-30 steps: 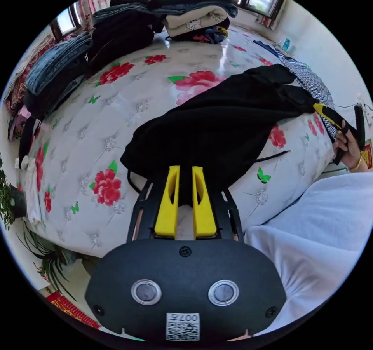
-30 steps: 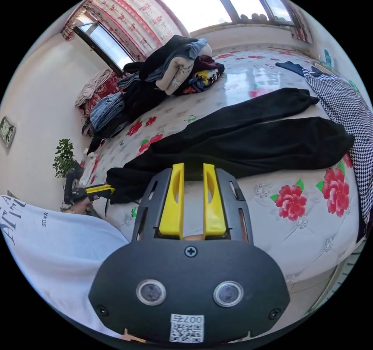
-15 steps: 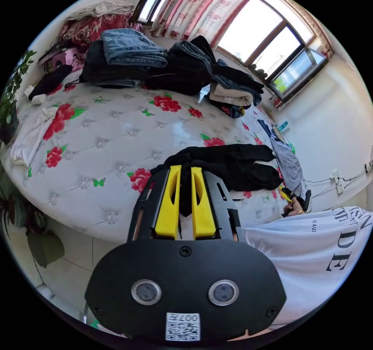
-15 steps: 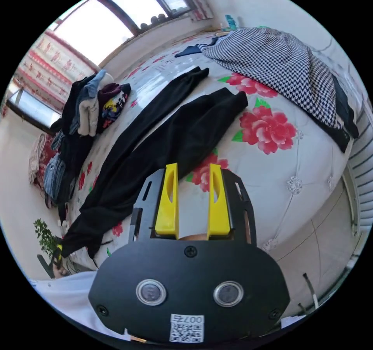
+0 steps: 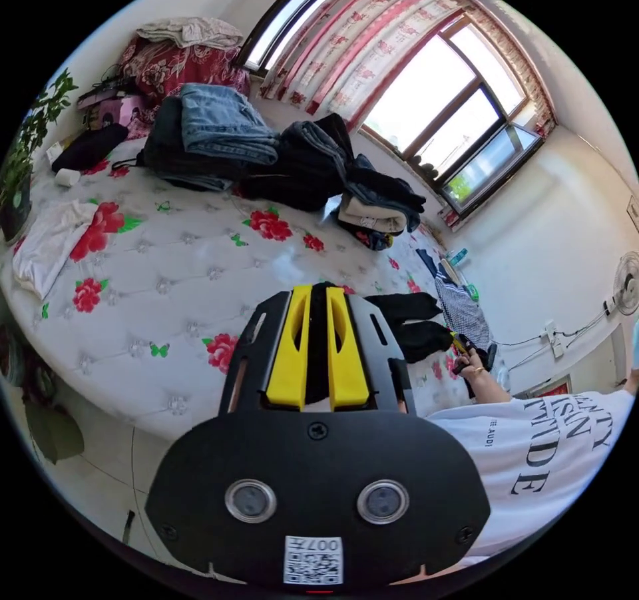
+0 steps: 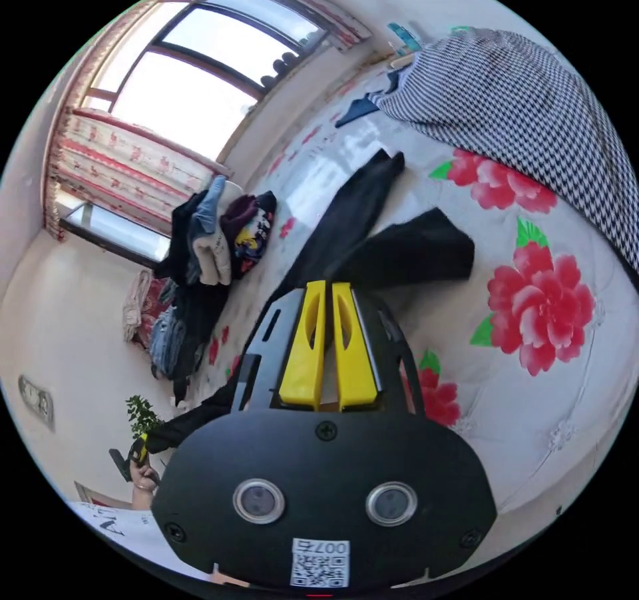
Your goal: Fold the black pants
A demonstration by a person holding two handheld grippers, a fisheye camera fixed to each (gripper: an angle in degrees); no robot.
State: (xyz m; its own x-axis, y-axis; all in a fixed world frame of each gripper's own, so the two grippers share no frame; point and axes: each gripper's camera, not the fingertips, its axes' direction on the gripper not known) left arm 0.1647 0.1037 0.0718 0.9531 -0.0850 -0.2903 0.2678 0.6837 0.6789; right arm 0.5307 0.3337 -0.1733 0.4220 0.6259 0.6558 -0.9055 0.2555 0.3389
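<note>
One pair of black pants on the bed, lifted at the waist end; two legs, splayed apart, cuffs lying on the floral cover near a houndstooth cloth.

Left gripper: yellow jaws nearly together with black fabric pinched between them. Right gripper: jaws close together, dark cloth in the narrow gap; gripping the pants mid-length. In the right gripper view the left gripper shows far off, held in a hand, pants edge at its tip.

Around: one heap of folded clothes along the far bed edge under the window, jeans on top at one end. One white garment at the near corner. One potted plant beside the bed. Person's white printed sleeve at the frame edge.
</note>
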